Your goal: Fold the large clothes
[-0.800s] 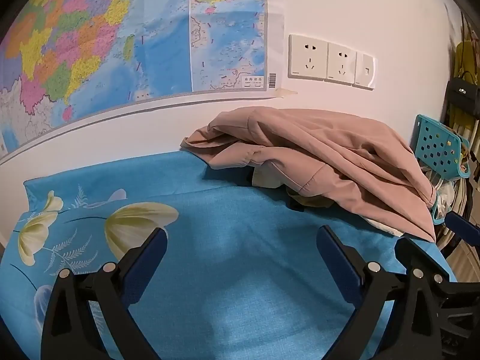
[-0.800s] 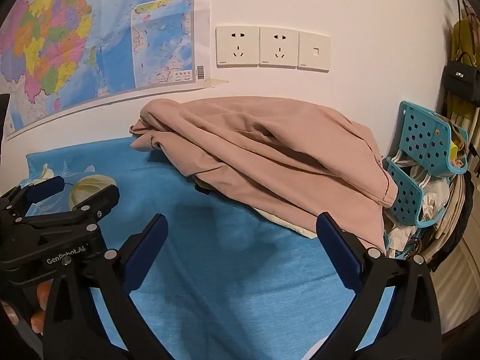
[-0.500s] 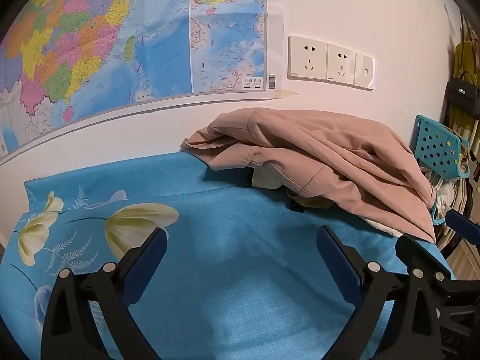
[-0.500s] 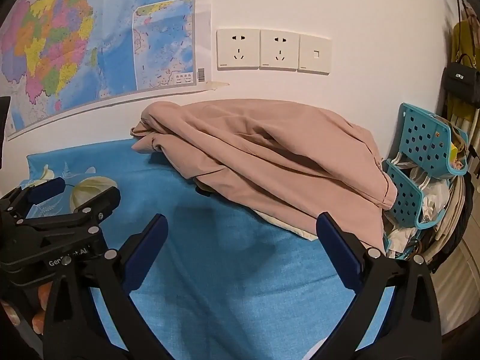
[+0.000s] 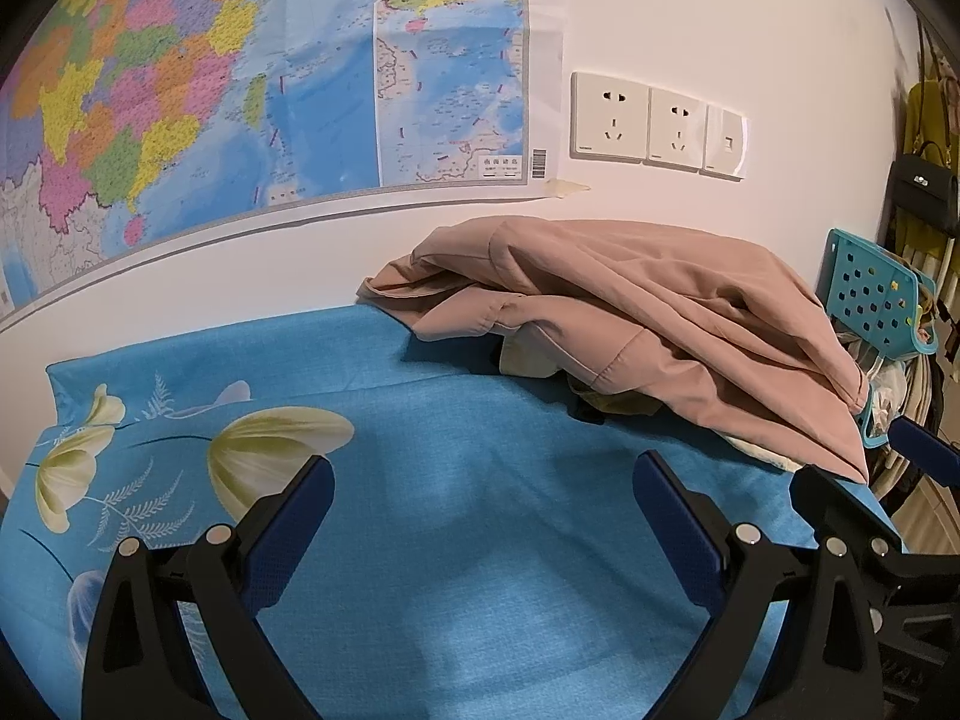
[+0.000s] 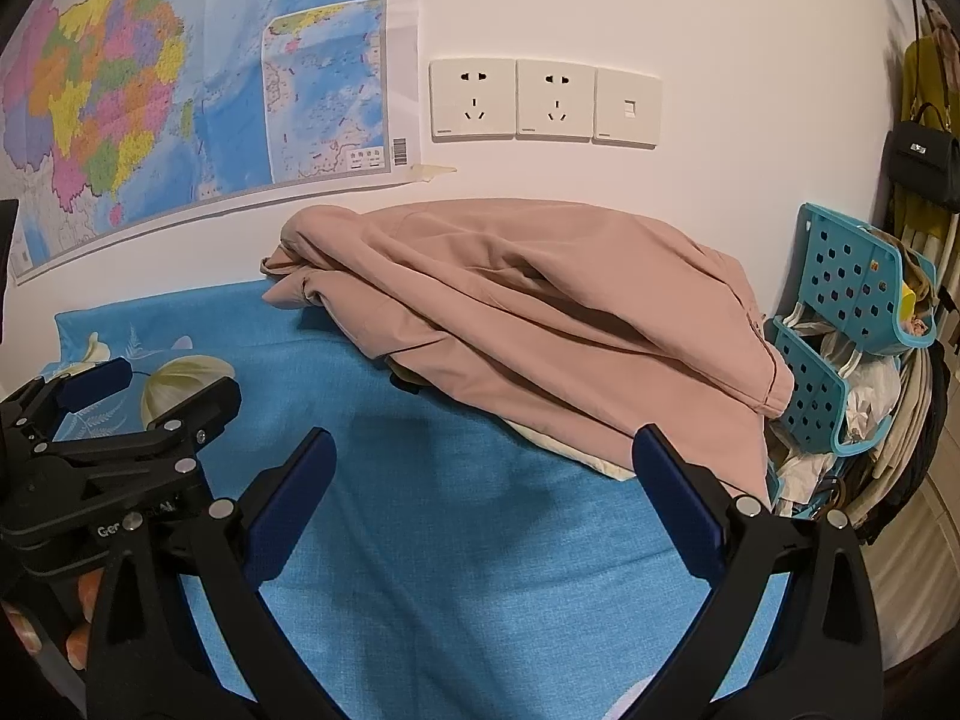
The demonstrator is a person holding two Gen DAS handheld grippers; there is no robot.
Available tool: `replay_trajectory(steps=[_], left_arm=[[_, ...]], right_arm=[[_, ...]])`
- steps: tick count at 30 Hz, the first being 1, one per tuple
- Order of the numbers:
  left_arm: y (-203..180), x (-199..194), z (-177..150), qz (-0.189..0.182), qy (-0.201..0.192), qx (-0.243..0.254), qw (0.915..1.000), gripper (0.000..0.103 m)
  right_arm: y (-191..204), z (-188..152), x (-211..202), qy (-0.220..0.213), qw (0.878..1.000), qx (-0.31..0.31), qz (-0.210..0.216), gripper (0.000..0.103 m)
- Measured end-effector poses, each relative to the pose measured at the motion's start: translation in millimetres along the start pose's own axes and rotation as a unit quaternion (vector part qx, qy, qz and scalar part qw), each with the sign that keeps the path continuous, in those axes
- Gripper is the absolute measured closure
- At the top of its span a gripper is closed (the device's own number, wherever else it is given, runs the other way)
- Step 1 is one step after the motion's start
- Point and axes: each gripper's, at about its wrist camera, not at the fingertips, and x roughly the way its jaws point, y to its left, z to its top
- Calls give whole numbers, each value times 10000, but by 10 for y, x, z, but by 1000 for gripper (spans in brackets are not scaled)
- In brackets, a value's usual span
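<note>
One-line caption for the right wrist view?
Open right tool above a blue sheet, facing a crumpled pink garment by the wall; nothing gripped.

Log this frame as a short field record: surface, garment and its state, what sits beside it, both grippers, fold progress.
surface: blue floral cloth against a white wall
garment: pink garment, crumpled heap at the far right, over a cream item
beside it: teal perforated basket, at the right edge
left gripper: open, empty, short of the heap
right gripper: open, empty, short of the heap
fold progress: not begun
</note>
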Motion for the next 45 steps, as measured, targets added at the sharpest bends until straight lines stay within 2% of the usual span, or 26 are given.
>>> replay_trajectory(steps=[18, 29, 31, 37, 40, 45], left_arm=[[16, 53, 20, 27, 27, 16, 10000, 7], [62, 179, 67, -13, 273, -40, 9996, 7], [106, 213, 97, 60, 117, -63, 9999, 7], [304, 438, 224, -4, 276, -408, 9988, 7], [383, 585, 277, -43, 339, -550, 9979, 7], [494, 796, 305, 63, 438, -600, 9972, 7]], right_arm=[[-21, 45, 44, 34, 10000, -18, -49, 6], [-40, 181, 131, -46, 9997, -203, 133, 6], [-21, 257, 173, -132, 9992, -360, 146, 6], [81, 614, 533, -243, 9945, -997, 214, 7], [199, 805, 813, -147, 9902, -1344, 365, 12], [496, 1011, 1297, 105, 9803, -1885, 576, 12]])
